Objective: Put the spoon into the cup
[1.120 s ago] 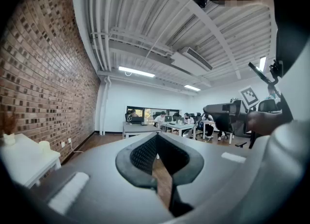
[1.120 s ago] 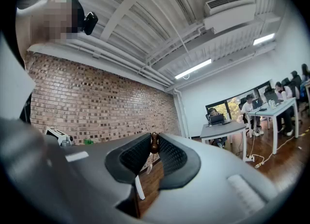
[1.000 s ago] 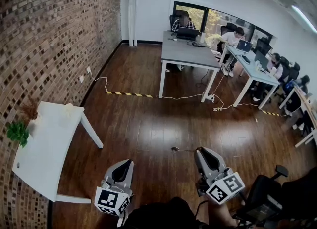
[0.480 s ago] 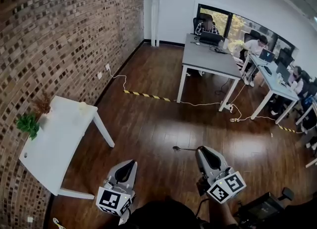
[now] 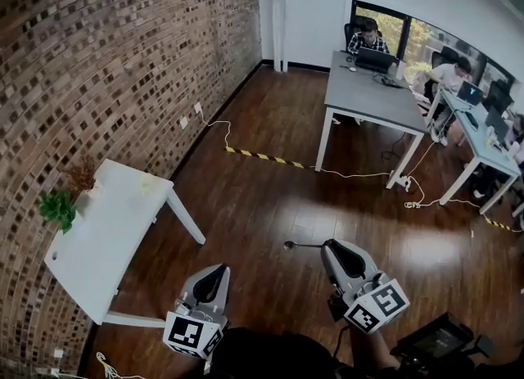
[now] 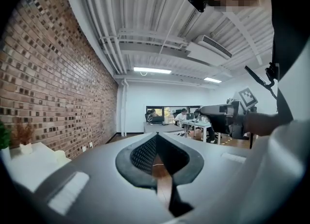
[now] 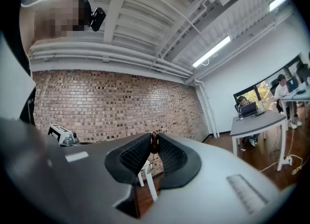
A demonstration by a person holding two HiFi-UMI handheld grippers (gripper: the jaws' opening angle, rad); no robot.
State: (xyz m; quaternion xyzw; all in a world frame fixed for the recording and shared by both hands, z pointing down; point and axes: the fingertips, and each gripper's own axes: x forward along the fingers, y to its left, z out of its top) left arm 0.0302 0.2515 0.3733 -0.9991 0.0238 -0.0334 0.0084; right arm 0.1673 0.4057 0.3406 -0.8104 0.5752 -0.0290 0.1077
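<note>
We hold the right gripper point(image 5: 326, 245) level above the dark wooden plank floor point(image 5: 270, 205), and its black ribbed jaws are pinched almost together on the thin dark-handled spoon point(image 5: 299, 245). The spoon sticks straight out from the jaw tips, with its small bowl at the far end over bare floor. In the right gripper view the spoon's dark brown end point(image 7: 154, 143) sits clamped right at the tips of that gripper point(image 7: 154, 136). Our left gripper point(image 5: 219, 268) hangs beside it, a little lower in the head view. In the left gripper view its jaws point(image 6: 156, 138) meet at the tips with nothing between them. The long white table point(image 5: 106, 238) stands to our left against the red brick wall point(image 5: 123, 58), well apart from both grippers. It carries a small green plant point(image 5: 57, 208) and a small pale object point(image 5: 147, 182), which is too small for us to tell whether it is the cup.
</note>
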